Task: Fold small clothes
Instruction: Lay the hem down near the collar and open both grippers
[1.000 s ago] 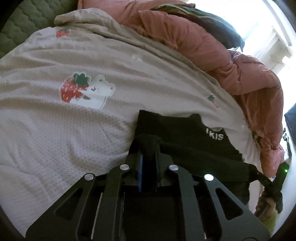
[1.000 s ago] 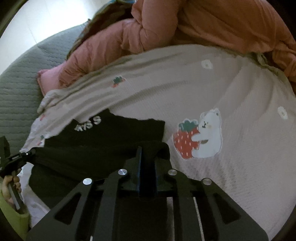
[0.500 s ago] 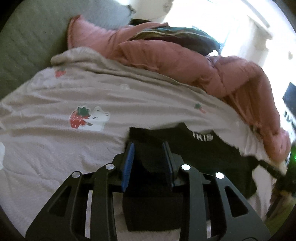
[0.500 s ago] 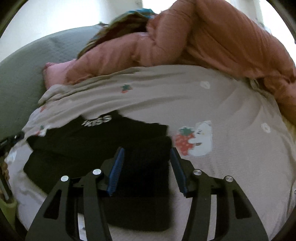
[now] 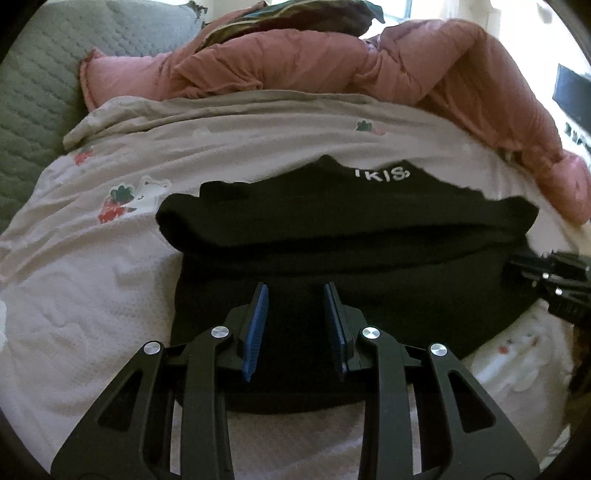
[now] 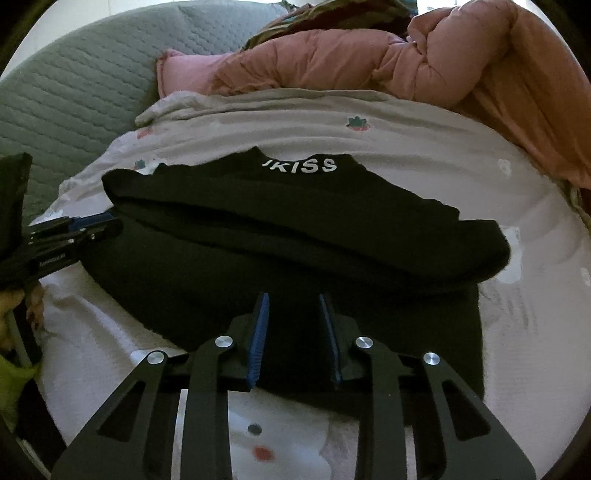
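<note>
A small black garment [image 5: 351, 236] with white lettering at its far edge lies folded over on itself on the pale strawberry-print blanket [image 5: 92, 295]; it also shows in the right wrist view [image 6: 295, 236]. My left gripper [image 5: 295, 291] is open and empty, just above the garment's near left part. My right gripper [image 6: 293, 299] is open and empty above the garment's near right part. The right gripper shows at the right edge of the left wrist view [image 5: 546, 273], and the left gripper at the left edge of the right wrist view [image 6: 74, 232].
A bunched pink duvet [image 5: 314, 62] lies along the far side of the blanket, with dark clothing [image 5: 314, 14] on top. A grey-green quilted cover [image 6: 74, 92] lies at the far left. The blanket [image 6: 535, 295] extends to the right of the garment.
Both grippers have let go of the garment's folded edge, opened, and drawn back towards me. The folded edge now rests on the garment.
</note>
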### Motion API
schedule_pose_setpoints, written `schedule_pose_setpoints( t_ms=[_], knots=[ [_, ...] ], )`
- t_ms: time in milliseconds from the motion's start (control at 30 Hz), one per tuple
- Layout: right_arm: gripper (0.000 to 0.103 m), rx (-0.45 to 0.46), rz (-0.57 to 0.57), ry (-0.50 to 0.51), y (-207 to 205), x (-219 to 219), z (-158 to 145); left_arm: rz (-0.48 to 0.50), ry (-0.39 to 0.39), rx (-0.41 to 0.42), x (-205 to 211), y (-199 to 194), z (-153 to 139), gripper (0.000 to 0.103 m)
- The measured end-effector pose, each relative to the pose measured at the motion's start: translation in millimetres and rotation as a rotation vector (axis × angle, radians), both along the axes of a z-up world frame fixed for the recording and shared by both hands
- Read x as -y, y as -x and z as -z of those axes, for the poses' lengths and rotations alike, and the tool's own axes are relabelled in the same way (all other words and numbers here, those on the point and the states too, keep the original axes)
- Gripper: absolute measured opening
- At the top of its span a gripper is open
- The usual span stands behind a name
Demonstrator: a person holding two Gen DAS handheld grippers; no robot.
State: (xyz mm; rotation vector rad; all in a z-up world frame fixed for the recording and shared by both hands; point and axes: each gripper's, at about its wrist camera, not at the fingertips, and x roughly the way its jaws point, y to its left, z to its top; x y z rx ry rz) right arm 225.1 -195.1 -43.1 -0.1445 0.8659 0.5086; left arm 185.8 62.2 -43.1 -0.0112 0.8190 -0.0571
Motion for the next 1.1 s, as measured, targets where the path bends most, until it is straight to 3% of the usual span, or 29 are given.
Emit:
schedule_pose_setpoints(
  t_ms=[267, 633, 1000, 1100],
  knots=[
    [0.025, 0.005, 0.017, 0.026, -31.8, -6.1, 3.0, -0.004, -0.024, -0.006, 1.5, -23.8, -2.8, 0.023],
    [0.025, -0.013, 0.082, 0.041, -86.5, -6.0, 4.3, -0.037, 0.028, -0.06, -6.7, -71.7, 4.1, 0.023],
    [0.027, -0.007, 0.216, -0.003, -107.8, 30.6, 1.2, -0.151, 0.198, 0.026, -42.0, -104.1, -19.8, 0.026],
    [0.036, 0.018, 0.268, -0.007, -107.2, 53.6, -6.2, -0.201, 0.206, 0.047, -64.3, -99.5, -19.6, 0.032]
  ],
)
